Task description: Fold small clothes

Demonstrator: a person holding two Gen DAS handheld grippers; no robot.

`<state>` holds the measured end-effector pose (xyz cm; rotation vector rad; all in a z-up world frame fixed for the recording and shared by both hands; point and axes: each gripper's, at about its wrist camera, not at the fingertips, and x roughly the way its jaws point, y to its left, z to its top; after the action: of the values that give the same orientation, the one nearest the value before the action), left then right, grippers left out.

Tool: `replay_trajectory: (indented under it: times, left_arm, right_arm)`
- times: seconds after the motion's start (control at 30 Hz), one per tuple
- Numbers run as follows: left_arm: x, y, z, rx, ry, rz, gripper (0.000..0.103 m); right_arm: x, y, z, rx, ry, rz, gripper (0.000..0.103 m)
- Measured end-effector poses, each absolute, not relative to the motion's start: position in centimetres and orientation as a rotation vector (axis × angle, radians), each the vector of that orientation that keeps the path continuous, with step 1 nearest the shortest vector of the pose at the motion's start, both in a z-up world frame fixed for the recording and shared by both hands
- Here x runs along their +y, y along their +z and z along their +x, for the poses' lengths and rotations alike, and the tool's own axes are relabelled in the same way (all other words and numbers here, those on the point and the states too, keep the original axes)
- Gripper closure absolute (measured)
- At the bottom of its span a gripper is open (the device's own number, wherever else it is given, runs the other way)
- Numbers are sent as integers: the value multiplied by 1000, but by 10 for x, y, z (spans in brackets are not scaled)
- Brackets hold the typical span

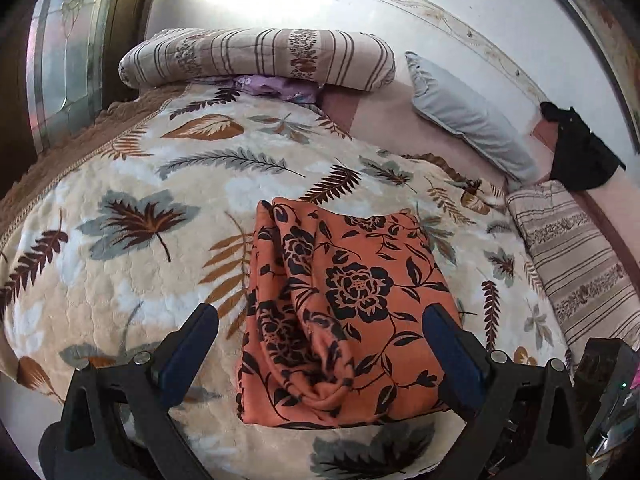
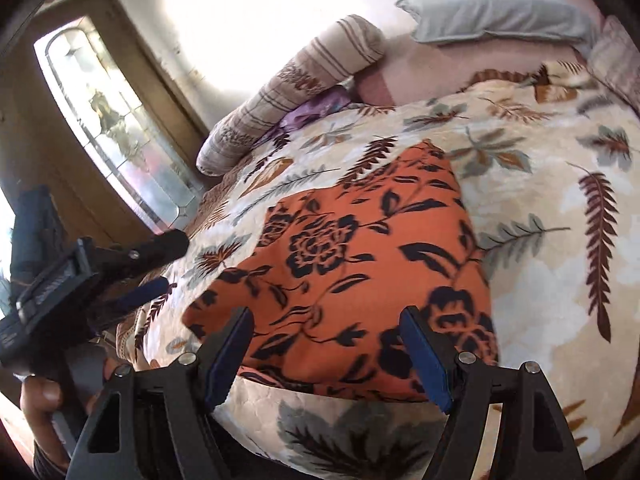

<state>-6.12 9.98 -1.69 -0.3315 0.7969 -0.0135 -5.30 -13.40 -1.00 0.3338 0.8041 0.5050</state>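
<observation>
Home bedroom: a bed under a leaf-print quilt point(image 1: 132, 184), striped rolled bedding point(image 1: 260, 56) and a grey pillow point(image 1: 468, 116) at its head, a wooden door with patterned glass point(image 2: 116, 128) beside it, wallpapered wall point(image 1: 440, 12) behind.

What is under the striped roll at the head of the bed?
A bit of purple cloth sticks out beneath the striped roll, next to the leaf-print blanket's edge. How far it extends underneath is hidden.
</observation>
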Motion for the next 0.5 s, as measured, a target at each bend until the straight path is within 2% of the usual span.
replay_trajectory:
  times: [0.1,0.13,0.17,0.2,0.3,0.5]
  left_arm:
    - [96,-40,-42,899,9,-313,2]
    - [99,-54,-37,950,32,-317,5]
    - [104,-72,-32,1006,38,-337,26]
    - [110,-92,-29,1075,39,-370,57]
    - [132,-108,-43,1059,31,-500,66]
    - [137,-118,-53,1046,46,-497,64]
  right_arm:
    - [-146,-13,-54,799,502,385,25]
    - [-149,-15,-52,802,505,396,25]
    - [-151,-16,-52,803,506,405,25]
    - [-155,-17,-54,802,506,413,25]
    - [-163,-20,-54,810,503,442,25]
    - [-177,-30,-46,841,484,507,25]
